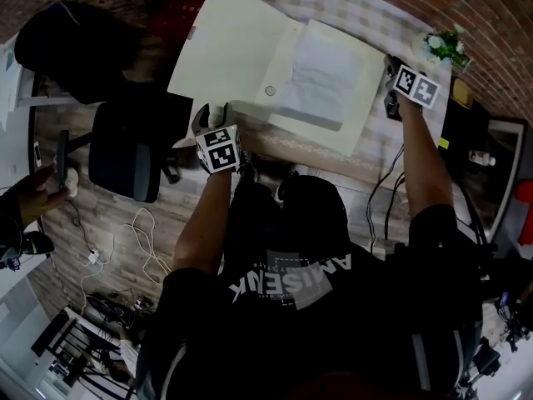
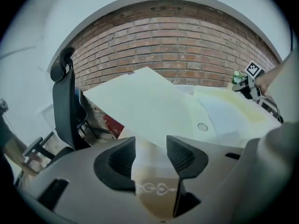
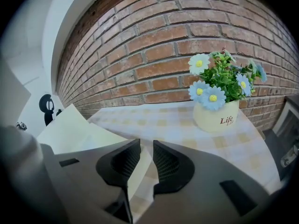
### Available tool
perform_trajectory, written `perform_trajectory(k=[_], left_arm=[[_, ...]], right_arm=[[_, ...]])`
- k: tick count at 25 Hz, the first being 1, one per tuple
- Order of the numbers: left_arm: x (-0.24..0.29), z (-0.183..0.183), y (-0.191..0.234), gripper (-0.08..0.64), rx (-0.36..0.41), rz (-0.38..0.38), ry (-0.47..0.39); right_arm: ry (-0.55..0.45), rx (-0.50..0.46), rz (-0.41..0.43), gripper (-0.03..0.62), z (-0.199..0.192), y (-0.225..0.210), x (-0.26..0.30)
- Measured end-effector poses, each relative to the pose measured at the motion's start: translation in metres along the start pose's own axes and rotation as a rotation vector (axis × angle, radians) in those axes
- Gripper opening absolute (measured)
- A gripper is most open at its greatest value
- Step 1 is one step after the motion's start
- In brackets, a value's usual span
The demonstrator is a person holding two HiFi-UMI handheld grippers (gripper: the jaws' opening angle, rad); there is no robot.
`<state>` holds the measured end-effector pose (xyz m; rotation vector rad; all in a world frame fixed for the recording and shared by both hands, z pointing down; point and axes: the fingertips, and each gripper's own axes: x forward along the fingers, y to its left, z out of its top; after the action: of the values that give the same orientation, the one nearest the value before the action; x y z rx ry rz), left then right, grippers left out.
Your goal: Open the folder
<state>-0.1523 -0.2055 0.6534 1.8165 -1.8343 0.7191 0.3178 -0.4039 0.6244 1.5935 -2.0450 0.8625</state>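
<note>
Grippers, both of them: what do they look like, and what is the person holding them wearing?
Both look alike. The left gripper and right gripper have pale grey moulded bodies with two dark, ribbed, curved pads. Each carries a white cube printed with black square markers. The person wears a black short-sleeved T-shirt with pale lettering.
</note>
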Motion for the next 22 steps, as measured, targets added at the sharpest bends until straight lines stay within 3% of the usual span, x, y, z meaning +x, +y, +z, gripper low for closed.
perform_trajectory(k=[4, 10, 15, 19, 22], left_arm=[[0.011, -0.008, 0.003, 0.24, 0.125, 0.043, 0.015], [0.011, 0.001, 0.006, 0.252, 0.301, 0.133, -0.029], [0.011, 0.004, 0.012, 0.293, 0.337, 0.192, -0.026], [0.017, 0.004, 0.012, 0.304, 0.409, 0.178, -0.011], [0.024, 0.002, 0.007, 0.304, 0.475, 0.122, 0.003]], right_arm=[[0.002, -0.009, -0.015, 0.112, 0.0, -0.001, -0.001], [0.01, -0.05, -0.031, 0.087, -0.001, 0.006, 0.0], [0.008, -0.041, -0.035, 0.086, 0.0, 0.008, -0.001], [0.004, -0.038, -0.043, 0.085, 0.0, 0.006, -0.002], [-0.002, -0.031, -0.051, 0.084, 0.002, 0.004, -0.004]])
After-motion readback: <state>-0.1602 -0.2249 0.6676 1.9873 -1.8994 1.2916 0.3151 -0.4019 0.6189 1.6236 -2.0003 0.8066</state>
